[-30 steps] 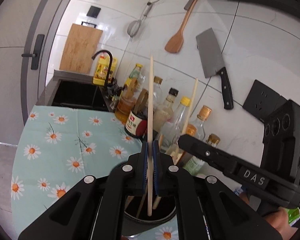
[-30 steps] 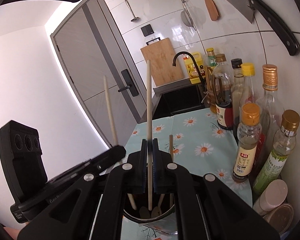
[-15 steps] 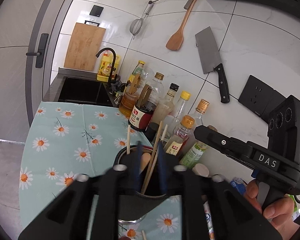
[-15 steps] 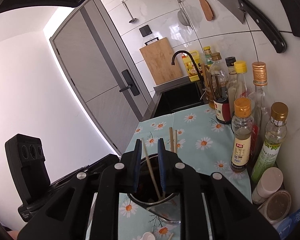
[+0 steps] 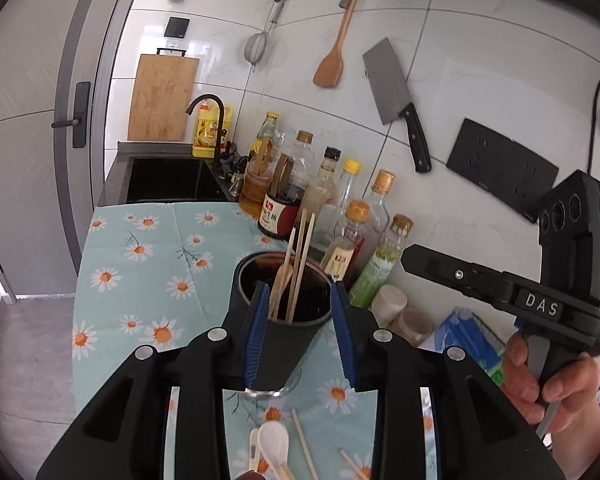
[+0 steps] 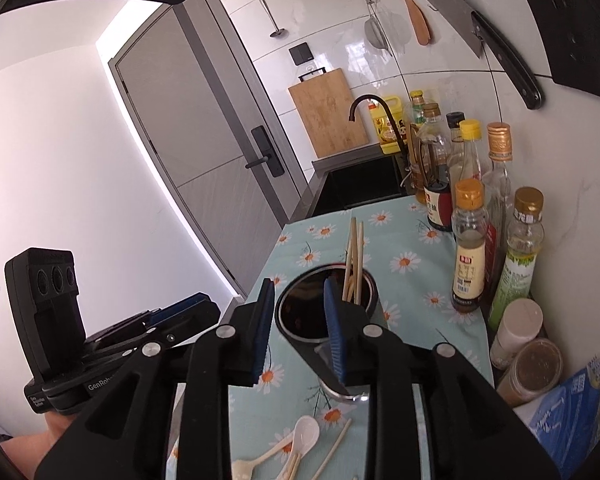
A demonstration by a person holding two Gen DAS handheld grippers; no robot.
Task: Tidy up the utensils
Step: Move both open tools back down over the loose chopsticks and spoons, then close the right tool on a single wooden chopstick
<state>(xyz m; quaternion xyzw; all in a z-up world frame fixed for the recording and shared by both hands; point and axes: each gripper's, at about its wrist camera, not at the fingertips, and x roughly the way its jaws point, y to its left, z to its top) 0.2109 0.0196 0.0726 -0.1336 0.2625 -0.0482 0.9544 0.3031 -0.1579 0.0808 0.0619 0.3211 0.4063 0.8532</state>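
Note:
A dark utensil holder (image 5: 284,320) stands on the daisy tablecloth (image 5: 140,264) with several wooden chopsticks (image 5: 300,248) leaning in it. My left gripper (image 5: 300,330) hovers just short of the holder, open, its blue pads clear of the rim. The jaws of my right gripper (image 6: 298,326) are opening over the same holder (image 6: 364,300), with nothing pressed between them; the chopsticks (image 6: 354,256) rise past its right pad. On the cloth nearer me lie a white spoon (image 6: 306,432), a second spoon (image 5: 274,436) and loose chopsticks (image 5: 304,446). Each view shows the other gripper to its side.
Sauce and oil bottles (image 6: 468,240) line the tiled wall, with small jars (image 6: 534,368) and a blue packet (image 6: 568,412) at the near right. A black sink (image 5: 168,180) with a tap lies beyond the cloth. A cleaver (image 5: 396,96), a wooden spatula (image 5: 332,64) and a cutting board (image 5: 162,98) hang on the wall.
A second ago each gripper was shut on an upright chopstick above the holder. Both have let go, the chopsticks now stand in the holder, and both grippers have drawn back and slightly up.

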